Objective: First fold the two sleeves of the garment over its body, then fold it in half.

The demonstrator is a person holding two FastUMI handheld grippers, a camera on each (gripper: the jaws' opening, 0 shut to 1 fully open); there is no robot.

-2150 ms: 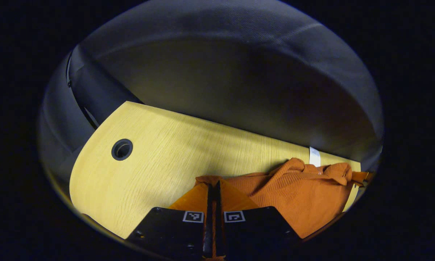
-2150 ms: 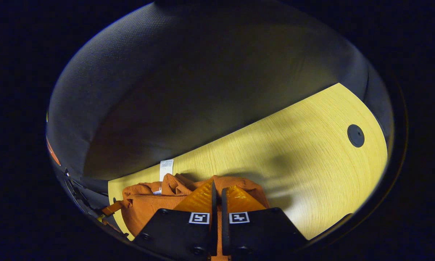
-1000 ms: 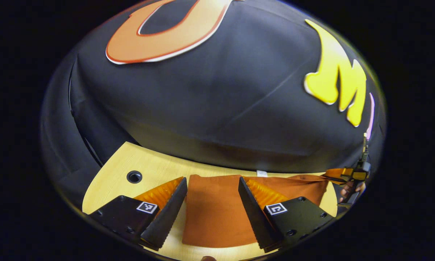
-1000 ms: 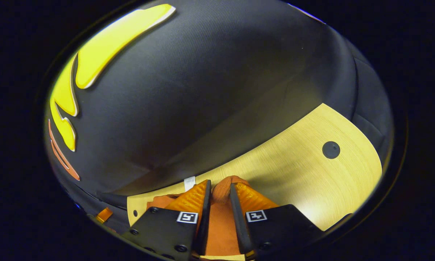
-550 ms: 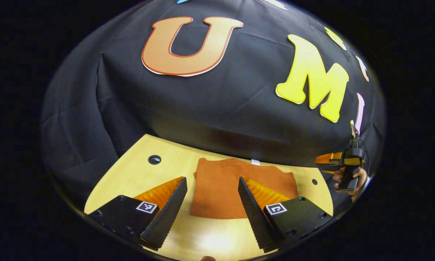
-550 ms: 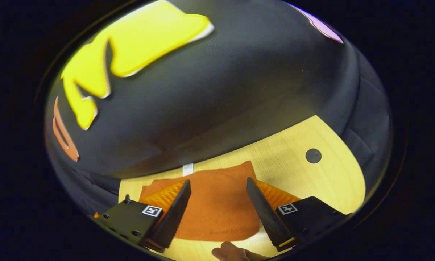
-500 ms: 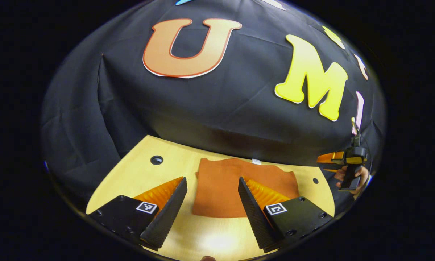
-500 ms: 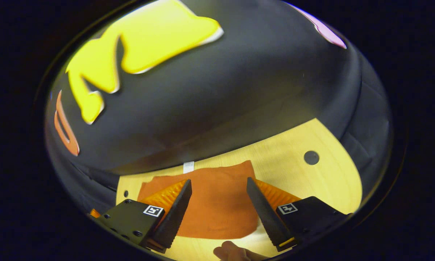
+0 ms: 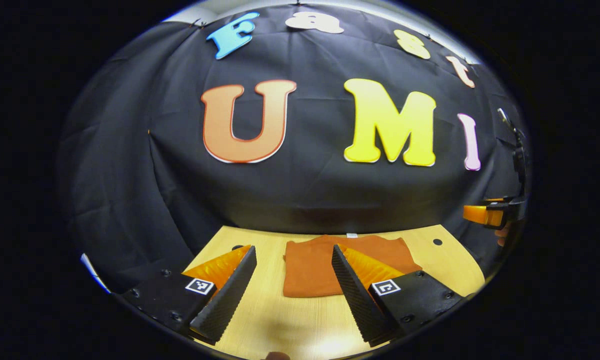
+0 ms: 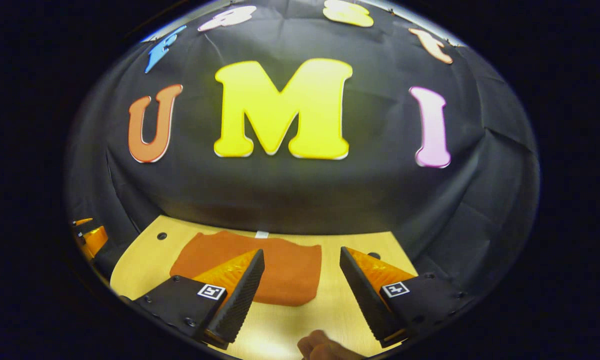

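The orange garment (image 9: 312, 267) lies folded into a flat rectangle on the wooden table (image 9: 300, 320), close to the table's far edge. In the right gripper view the same garment (image 10: 280, 272) rests left of centre. My left gripper (image 9: 290, 295) hovers open above the near side of the table, with nothing between its fingers. My right gripper (image 10: 300, 292) is open too, held back from the garment. The right gripper (image 9: 490, 214) also appears at the right edge of the left gripper view, held up in a hand. A small white tag (image 10: 262, 234) sticks out at the garment's far edge.
The black cloth wall rises straight behind the table's far edge. Round cable holes sit in the table (image 9: 437, 242) (image 10: 161, 235). Part of a hand (image 10: 325, 347) shows at the bottom of the right gripper view. The left gripper's body (image 10: 90, 237) shows at that view's left edge.
Both grippers let go of the garment, opened, and pulled back and up from the table. The garment now lies flat and folded, farther away in both views.
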